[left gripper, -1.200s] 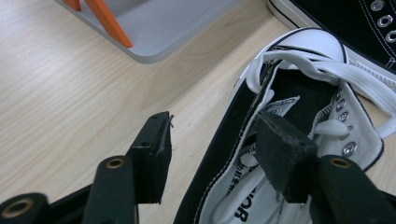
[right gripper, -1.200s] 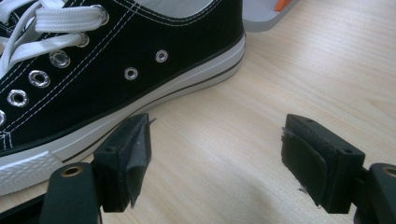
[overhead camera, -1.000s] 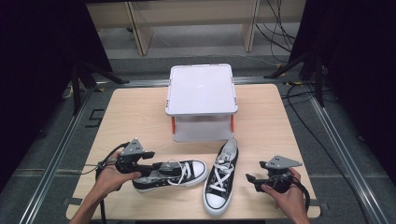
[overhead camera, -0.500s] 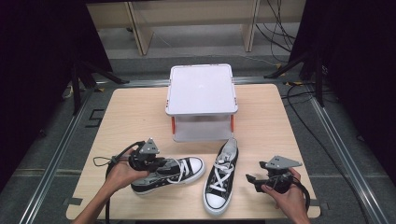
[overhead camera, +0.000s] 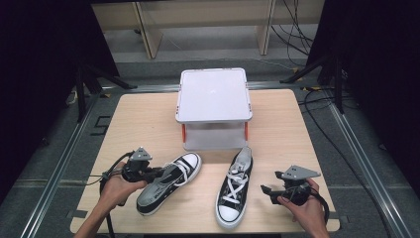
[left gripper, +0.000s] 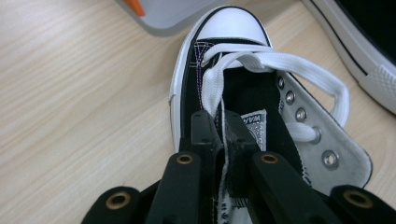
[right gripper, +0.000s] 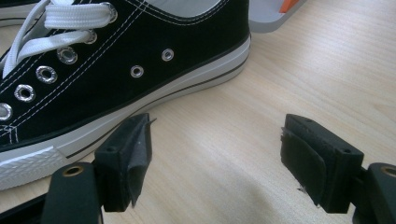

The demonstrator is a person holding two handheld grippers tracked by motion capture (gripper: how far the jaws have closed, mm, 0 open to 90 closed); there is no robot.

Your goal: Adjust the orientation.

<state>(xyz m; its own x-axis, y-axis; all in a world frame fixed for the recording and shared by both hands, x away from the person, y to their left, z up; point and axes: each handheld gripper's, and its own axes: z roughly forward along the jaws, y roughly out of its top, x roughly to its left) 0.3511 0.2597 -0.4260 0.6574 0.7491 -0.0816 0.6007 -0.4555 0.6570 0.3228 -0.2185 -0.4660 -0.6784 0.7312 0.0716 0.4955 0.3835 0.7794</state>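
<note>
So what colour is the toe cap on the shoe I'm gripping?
White toe cap, clearest in the left gripper view.

The black canvas low-top sneaker with white laces and white rubber toe cap (overhead camera: pixel 168 183) lay tipped on its side on the table's near left, toe pointing at the box. Its collar edge was pinched, and the tongue label showed inside.

Light wooden table (overhead camera: pixel 143 119), 2 black sneakers (overhead camera: pixel 168 182) (overhead camera: pixel 236 186), white-lidded grey box (overhead camera: pixel 214 108)
</note>
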